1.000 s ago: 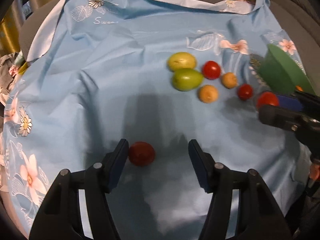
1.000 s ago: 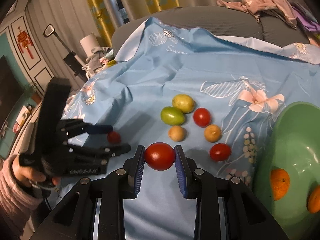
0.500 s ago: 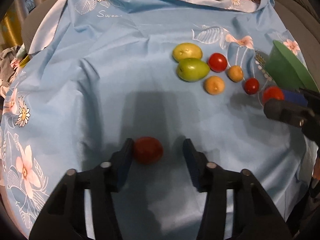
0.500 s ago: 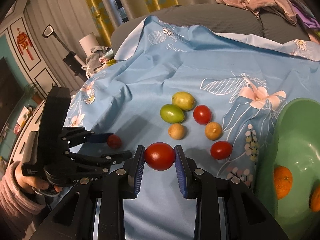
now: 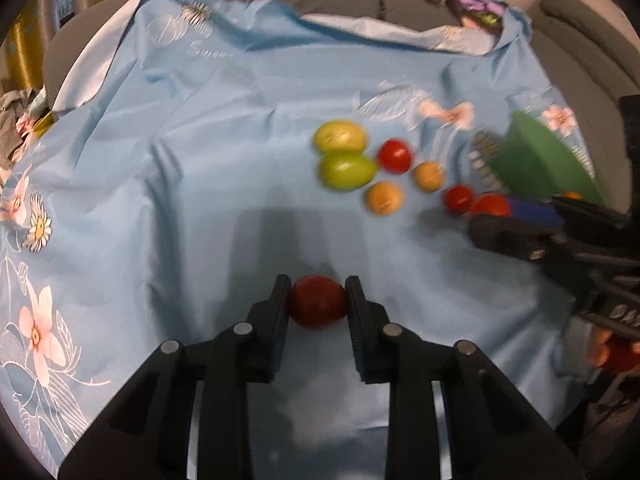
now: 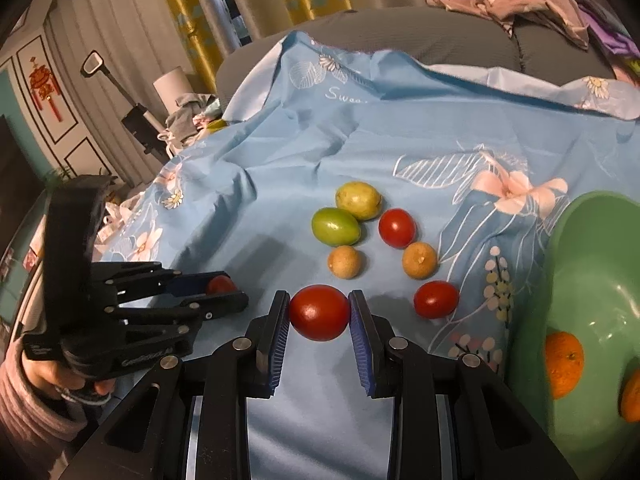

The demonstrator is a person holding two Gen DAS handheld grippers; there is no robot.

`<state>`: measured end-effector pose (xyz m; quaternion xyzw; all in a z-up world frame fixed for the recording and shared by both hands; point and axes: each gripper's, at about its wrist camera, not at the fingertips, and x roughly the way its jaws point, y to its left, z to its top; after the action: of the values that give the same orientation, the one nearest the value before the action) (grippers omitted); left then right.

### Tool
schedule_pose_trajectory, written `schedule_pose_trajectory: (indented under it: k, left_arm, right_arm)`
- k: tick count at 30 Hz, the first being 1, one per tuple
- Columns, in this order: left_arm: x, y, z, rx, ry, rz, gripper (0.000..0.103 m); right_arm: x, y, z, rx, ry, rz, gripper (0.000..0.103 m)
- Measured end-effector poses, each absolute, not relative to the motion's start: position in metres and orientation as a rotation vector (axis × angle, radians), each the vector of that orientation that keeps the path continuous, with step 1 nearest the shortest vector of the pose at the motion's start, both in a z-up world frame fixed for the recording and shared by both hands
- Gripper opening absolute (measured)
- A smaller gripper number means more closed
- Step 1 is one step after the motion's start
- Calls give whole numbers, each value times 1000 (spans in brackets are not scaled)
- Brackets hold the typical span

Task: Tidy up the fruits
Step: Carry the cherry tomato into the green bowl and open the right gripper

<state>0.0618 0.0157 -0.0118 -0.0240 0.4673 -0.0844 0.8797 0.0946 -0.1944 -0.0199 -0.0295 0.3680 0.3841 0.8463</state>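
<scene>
- Your left gripper (image 5: 318, 300) has just been closing, and its jaws now pinch a dark red tomato (image 5: 318, 301) low over the blue flowered cloth (image 5: 200, 184); the picture is blurred, so you cannot tell how squarely the pads sit.
- Your right gripper (image 6: 319, 314) is clenched on a brighter red tomato (image 6: 319, 312), held just above the cloth.
- The green bowl (image 6: 568, 248) lies at the right edge with two oranges (image 6: 563, 364) already in it; six more fruits sit loose in a cluster (image 6: 360, 236) between you and it.
- Squeeze either tomato harder and the skin may split; both are round and smooth, so an off-centre grip could squirt one out.
- Your left hand has the longer way to the bowl, across the cluster and past the right gripper. Carry low and you may knock the loose fruits rolling.
- The cloth is wrinkled and slack; a dragging fingertip could pull it and shift everything on it.
- Send both hands to the bowl together and the grippers may collide.
</scene>
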Motion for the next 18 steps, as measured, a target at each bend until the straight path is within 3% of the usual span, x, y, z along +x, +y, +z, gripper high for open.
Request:
schedule_pose_trajectory:
  k: [18]
  left_arm:
    - [61, -82, 74, -40, 800, -360, 27]
  right_arm:
    - [88, -290, 31, 53, 577, 659, 32]
